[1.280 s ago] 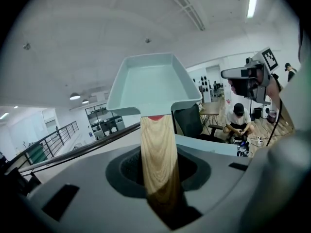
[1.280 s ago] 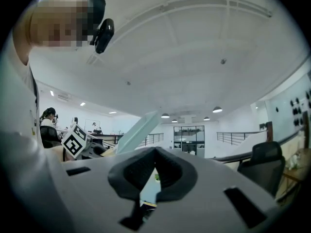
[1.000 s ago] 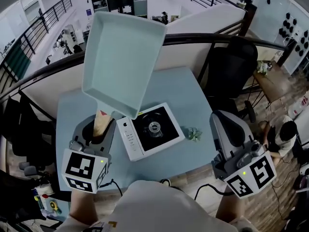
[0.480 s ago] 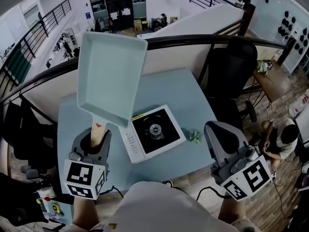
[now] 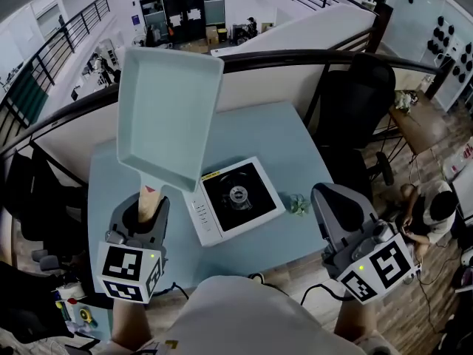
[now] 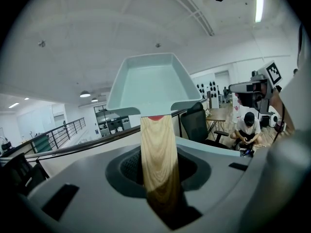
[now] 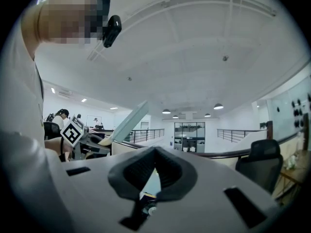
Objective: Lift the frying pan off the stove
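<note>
A pale blue rectangular frying pan (image 5: 168, 109) hangs in the air above the table's left half, clear of the stove. My left gripper (image 5: 146, 202) is shut on its light wooden handle (image 5: 151, 197). In the left gripper view the handle (image 6: 158, 159) runs up between the jaws to the pan (image 6: 150, 84). The white stove (image 5: 235, 198) with its black top sits bare on the blue table (image 5: 273, 135). My right gripper (image 5: 334, 198) is shut and empty at the table's right front edge. In the right gripper view its jaws (image 7: 155, 152) meet at the tips, and the pan (image 7: 129, 121) shows edge-on to the left.
A small green crumpled thing (image 5: 298, 205) lies just right of the stove. A black office chair (image 5: 355, 102) stands behind the table's right corner. A dark railing (image 5: 295, 58) curves behind the table. A person (image 5: 432, 205) sits on the floor at the far right.
The pan has moved left and a little lower with my left gripper still shut on its handle. My right gripper has sunk slightly. Little moved in the last half second.
</note>
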{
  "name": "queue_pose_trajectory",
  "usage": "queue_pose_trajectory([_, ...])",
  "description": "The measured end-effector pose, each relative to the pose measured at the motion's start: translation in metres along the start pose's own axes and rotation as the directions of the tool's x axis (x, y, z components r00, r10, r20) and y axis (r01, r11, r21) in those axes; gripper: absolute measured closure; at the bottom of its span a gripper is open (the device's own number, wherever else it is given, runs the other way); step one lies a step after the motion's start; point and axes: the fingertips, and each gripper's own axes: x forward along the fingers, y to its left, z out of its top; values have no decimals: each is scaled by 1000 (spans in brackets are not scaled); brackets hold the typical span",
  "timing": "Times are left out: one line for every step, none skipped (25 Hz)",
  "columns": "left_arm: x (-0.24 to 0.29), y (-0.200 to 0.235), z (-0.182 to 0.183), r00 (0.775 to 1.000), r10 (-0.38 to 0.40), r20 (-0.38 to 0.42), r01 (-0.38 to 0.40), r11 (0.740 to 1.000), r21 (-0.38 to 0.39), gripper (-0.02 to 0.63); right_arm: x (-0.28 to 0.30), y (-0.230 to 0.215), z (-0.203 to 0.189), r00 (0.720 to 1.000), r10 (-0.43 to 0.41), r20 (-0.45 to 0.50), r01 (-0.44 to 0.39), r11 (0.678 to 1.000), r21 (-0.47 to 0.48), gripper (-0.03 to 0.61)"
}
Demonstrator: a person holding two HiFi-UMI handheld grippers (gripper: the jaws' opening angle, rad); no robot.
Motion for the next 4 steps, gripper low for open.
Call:
queue_pose_trajectory([0, 0, 0, 1000, -1, -2, 1, 1000, -1, 497, 0, 0, 0, 1000, 1, -1, -1, 1000, -2, 574])
queue_pose_trajectory([-1, 1, 0, 1000, -1, -3, 1, 1000, -3, 497, 1, 1, 1, 1000, 2, -2, -2, 1000, -4, 574])
queue_pose_trajectory([-1, 1, 0, 1000, -2, -5, 2, 1000, -5, 497, 1, 1, 1, 1000, 4, -3, -4, 1000, -5, 574])
queue_pose_trajectory([-1, 1, 0, 1000, -2, -6, 2, 1000, -7, 497, 1, 2, 1, 1000, 5, -4, -5, 1000, -5, 574])
